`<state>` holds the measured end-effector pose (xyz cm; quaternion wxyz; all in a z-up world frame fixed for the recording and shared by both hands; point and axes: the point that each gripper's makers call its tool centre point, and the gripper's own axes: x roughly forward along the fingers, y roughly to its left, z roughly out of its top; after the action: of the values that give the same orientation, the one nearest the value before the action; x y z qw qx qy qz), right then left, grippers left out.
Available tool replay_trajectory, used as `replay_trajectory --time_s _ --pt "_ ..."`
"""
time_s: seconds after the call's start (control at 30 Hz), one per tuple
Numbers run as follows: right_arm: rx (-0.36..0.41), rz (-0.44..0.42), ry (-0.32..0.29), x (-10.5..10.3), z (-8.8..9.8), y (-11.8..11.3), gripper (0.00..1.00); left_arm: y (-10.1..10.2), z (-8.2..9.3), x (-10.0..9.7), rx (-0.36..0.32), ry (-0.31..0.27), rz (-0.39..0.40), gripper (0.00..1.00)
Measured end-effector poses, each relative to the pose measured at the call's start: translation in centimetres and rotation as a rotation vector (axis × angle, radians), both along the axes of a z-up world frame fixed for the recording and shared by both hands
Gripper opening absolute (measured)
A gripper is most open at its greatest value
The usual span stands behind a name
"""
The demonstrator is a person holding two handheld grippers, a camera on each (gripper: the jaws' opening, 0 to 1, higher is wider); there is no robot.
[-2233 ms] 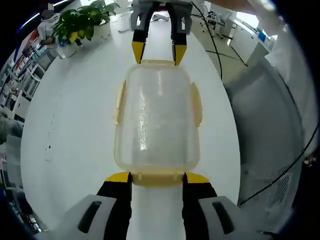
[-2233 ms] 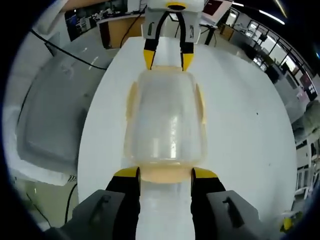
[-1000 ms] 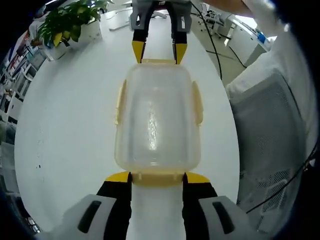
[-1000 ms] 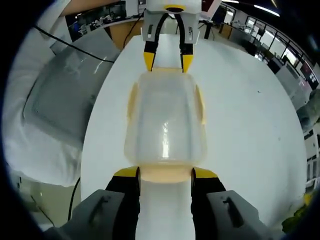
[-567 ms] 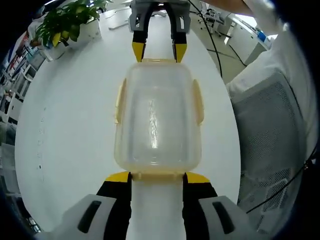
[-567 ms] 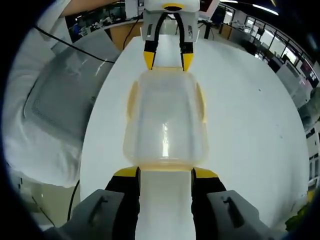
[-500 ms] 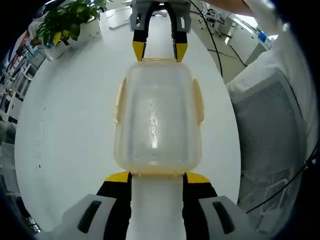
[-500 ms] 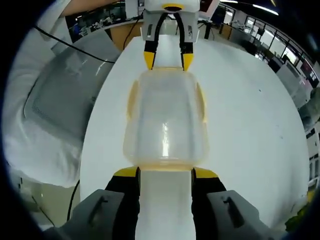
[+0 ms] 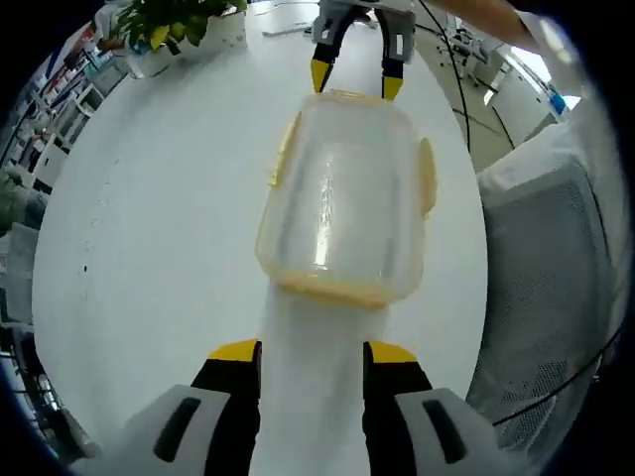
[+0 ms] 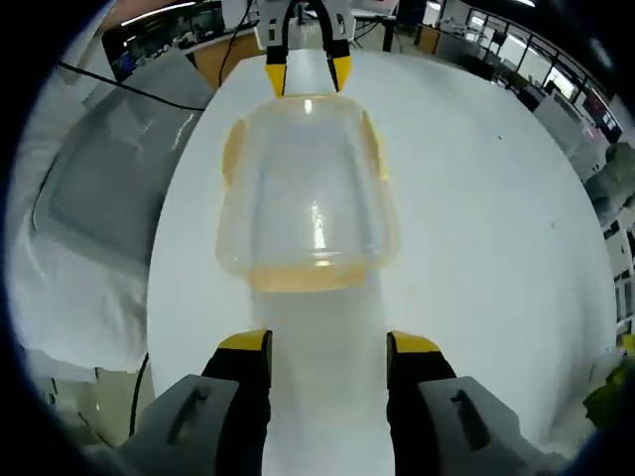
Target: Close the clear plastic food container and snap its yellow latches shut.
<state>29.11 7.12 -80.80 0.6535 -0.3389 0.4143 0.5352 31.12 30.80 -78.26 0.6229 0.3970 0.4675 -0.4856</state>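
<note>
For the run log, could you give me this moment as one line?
container: lid on, on white table | left gripper: open, clear of it | right gripper: open, clear

a broad white round table [image 9: 149, 248] spreads across both views, its top glossy and catching pale reflections. in the left gripper view a leafy green potted plant [image 9: 174, 20] sits at the table's far edge, with cluttered shelving [image 9: 60, 84] behind it (contents too small to tell). a grey mesh office chair [image 9: 551, 288] stands beside the table, a thin black cable [image 9: 461, 94] trailing over it. in the right gripper view, desks and bright ceiling light strips [image 10: 154, 12] recede behind.
</note>
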Motion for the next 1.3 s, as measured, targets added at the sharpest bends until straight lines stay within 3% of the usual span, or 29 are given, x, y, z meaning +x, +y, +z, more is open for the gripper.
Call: replay_trajectory --time_s 0.17,0.27,0.33,0.37,0.4,0.43,0.53,0.57,0.63,0.67,0.77,1.03,1.13,1.27,1.3 --pt "0.04 -0.137 0.021 0.7 1.3 -0.4 0.41 0.4 1.4 1.6 -0.05 -0.023 0.2 0.37" --pt "0.081 -0.256 0.095 0.6 2.1 -0.4 0.37 0.2 1.9 1.8 -0.103 0.033 0.378 0.36" --pt "0.102 -0.357 0.162 0.4 2.4 -0.4 0.38 -0.3 2.0 1.6 -0.158 0.104 0.548 0.36" --pt "0.11 -0.375 0.174 0.4 2.4 -0.4 0.39 -0.7 2.0 1.4 -0.192 0.159 0.651 0.35" --pt "0.155 -0.456 0.236 0.3 2.8 -0.1 0.39 -1.3 2.0 1.1 -0.234 0.206 0.706 0.34" --pt "0.177 -0.475 0.253 0.3 2.9 0.2 0.39 -2.0 2.1 0.8 -0.288 0.282 0.819 0.33" --pt "0.352 -0.672 0.454 0.0 4.4 1.8 0.36 -3.2 1.8 0.1 -0.363 0.423 1.004 0.32" --pt "0.432 -0.748 0.542 0.0 5.0 2.6 0.36 -3.2 1.5 0.0 -0.364 0.428 1.029 0.33" --pt "0.535 -0.836 0.662 0.0 5.9 3.4 0.31 -2.8 0.7 0.0 -0.333 0.396 1.016 0.32" --pt "0.555 -0.871 0.69 0.1 5.9 3.5 0.28 -2.5 0.4 -0.1 -0.313 0.376 1.003 0.32" --pt "0.55 -0.925 0.667 0.5 5.1 3.1 0.23 -2.6 0.0 -0.6 -0.279 0.359 0.981 0.29" --pt "0.452 -0.888 0.675 -1.3 3.4 4.3 0.25 -3.4 0.2 -0.6 -0.293 0.385 0.994 0.26" --pt "0.429 -0.884 0.665 -1.6 2.9 4.6 0.27 -3.2 0.1 -0.4 -0.283 0.368 1.014 0.24" --pt "0.398 -0.885 0.628 -1.4 2.3 4.2 0.21 -3.5 0.0 -0.5 -0.286 0.388 1.032 0.23" --pt "0.407 -0.894 0.642 -1.4 2.4 4.3 0.2 -3.5 0.1 -0.5 -0.284 0.388 1.032 0.23"
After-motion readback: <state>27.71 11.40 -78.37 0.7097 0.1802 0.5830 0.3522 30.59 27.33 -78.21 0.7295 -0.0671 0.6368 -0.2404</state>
